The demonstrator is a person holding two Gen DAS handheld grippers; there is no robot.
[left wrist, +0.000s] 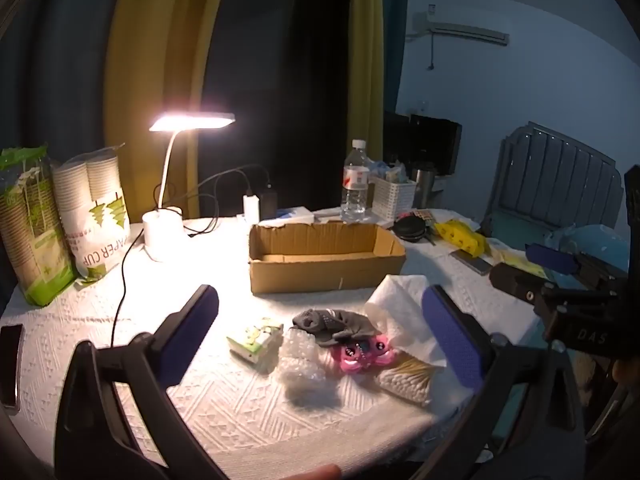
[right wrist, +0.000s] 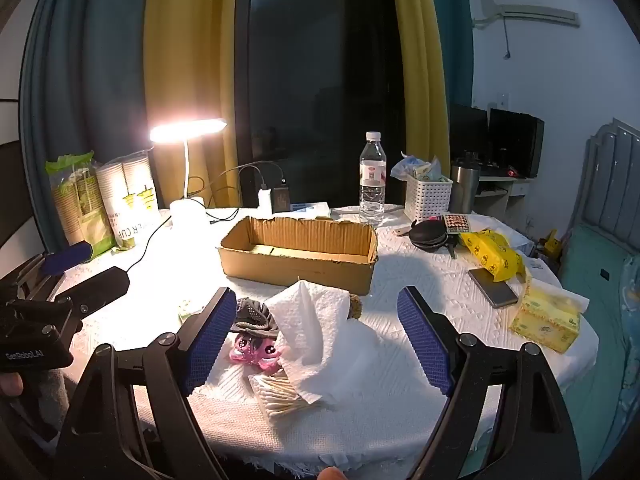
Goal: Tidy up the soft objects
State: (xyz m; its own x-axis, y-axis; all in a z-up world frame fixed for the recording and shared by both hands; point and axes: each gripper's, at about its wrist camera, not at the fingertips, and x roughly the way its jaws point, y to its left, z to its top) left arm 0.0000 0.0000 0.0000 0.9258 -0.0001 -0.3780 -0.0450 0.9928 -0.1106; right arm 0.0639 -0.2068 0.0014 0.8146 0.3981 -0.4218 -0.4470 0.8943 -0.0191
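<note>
Meanwhile, both the left gripper point(left wrist: 320, 336) and right gripper point(right wrist: 312, 338) hover spread, empty, at centre frame; best pinch the grey sock point(left wrist: 326, 322) first, then lift it into the cardboard box point(left wrist: 326, 276).

Lit desk lamp point(right wrist: 186, 128) on the tabletop point(right wrist: 420, 280), water bottle point(right wrist: 372, 178), white basket point(right wrist: 427, 198), paper cup sleeves point(left wrist: 96, 208), phone point(right wrist: 493, 288), yellow-and-teal curtains point(right wrist: 192, 60)

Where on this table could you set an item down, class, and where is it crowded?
Free: the bare cloth between the desk lamp, the cardboard box and the tissue pack; also inside the box. Crowded: the pile around the pink toy, and behind the box.
</note>
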